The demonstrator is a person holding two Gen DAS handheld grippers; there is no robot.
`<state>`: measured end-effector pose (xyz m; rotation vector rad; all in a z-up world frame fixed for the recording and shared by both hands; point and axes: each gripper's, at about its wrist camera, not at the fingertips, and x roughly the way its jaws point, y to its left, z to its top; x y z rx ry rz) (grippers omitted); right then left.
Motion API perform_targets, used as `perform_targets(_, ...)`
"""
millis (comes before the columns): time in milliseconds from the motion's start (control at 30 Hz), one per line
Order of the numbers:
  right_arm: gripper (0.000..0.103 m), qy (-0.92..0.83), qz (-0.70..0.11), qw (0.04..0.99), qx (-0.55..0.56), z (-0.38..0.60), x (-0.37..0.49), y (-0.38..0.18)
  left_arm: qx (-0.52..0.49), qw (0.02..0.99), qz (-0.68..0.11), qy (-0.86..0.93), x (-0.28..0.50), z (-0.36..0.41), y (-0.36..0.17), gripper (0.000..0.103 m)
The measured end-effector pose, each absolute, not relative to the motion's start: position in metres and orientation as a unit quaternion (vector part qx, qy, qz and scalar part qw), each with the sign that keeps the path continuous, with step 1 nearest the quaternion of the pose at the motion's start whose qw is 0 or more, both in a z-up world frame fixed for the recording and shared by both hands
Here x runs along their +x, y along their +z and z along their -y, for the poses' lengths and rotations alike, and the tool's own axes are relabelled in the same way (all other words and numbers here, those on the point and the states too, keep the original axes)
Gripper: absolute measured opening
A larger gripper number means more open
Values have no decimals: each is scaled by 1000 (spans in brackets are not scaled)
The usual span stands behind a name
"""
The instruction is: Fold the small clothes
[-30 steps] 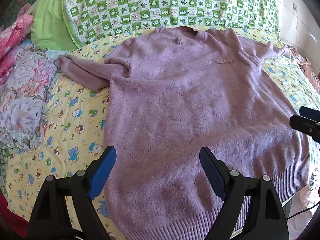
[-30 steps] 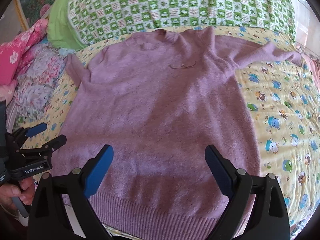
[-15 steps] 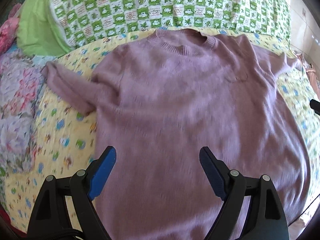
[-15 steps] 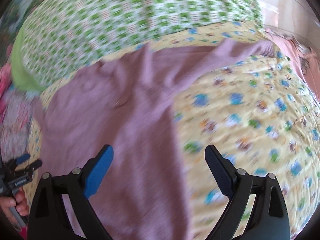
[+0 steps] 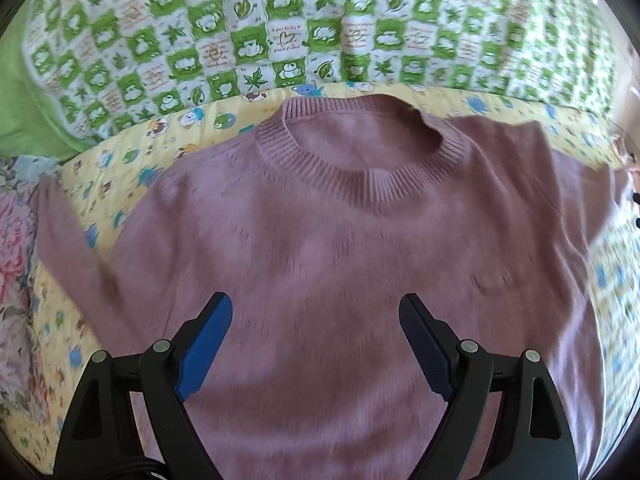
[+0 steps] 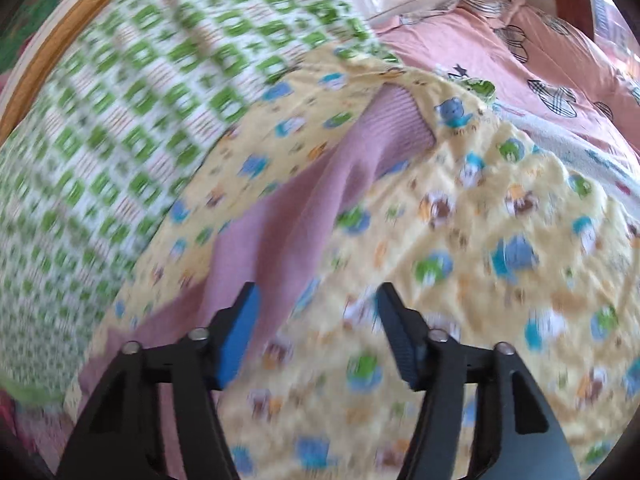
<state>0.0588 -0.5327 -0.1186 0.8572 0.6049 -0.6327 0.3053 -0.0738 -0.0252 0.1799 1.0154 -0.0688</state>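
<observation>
Left gripper point(image 5: 316, 322) hangs over the chest of the mauve sweater point(image 5: 340, 248), fingers spread wide, nothing between them, pads clear of the knit. That sweater lies flat, front up, on the yellow cartoon-print sheet point(image 5: 120, 184), ribbed collar point(image 5: 360, 160) toward the green-and-white checked quilt point(image 5: 280, 32) at the far side. Its hem is cut off behind the gripper's black arms, and the sleeve on the picture's right runs out of the frame.

Right gripper point(image 6: 316, 308) now, over by the other sleeve point(image 6: 320, 188): its jaws are closing, about half apart, and only yellow sheet point(image 6: 480, 280) shows in the gap. The blue pad point(image 6: 240, 332) on the picture's left sits over the sleeve's edge; whether it touches, I cannot tell. Heavy blur smears everything here. The ribbed cuff point(image 6: 400, 120) points toward a pink bedding heap point(image 6: 500, 48).

Writing? Small script sits in the quilt's white squares, too tiny and soft to read. No brand visible on either gripper.
</observation>
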Motion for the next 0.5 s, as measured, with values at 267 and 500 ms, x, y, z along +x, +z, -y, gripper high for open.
perform_targets(267, 10, -277, -265, 822, 421, 566, 94, -131, 61, 856, -514, -3, 350, 66, -62, 86)
perform_targets(500, 10, -202, -154, 899, 356, 470, 77, -26, 66, 847, -526, 37, 349, 42, -83, 86)
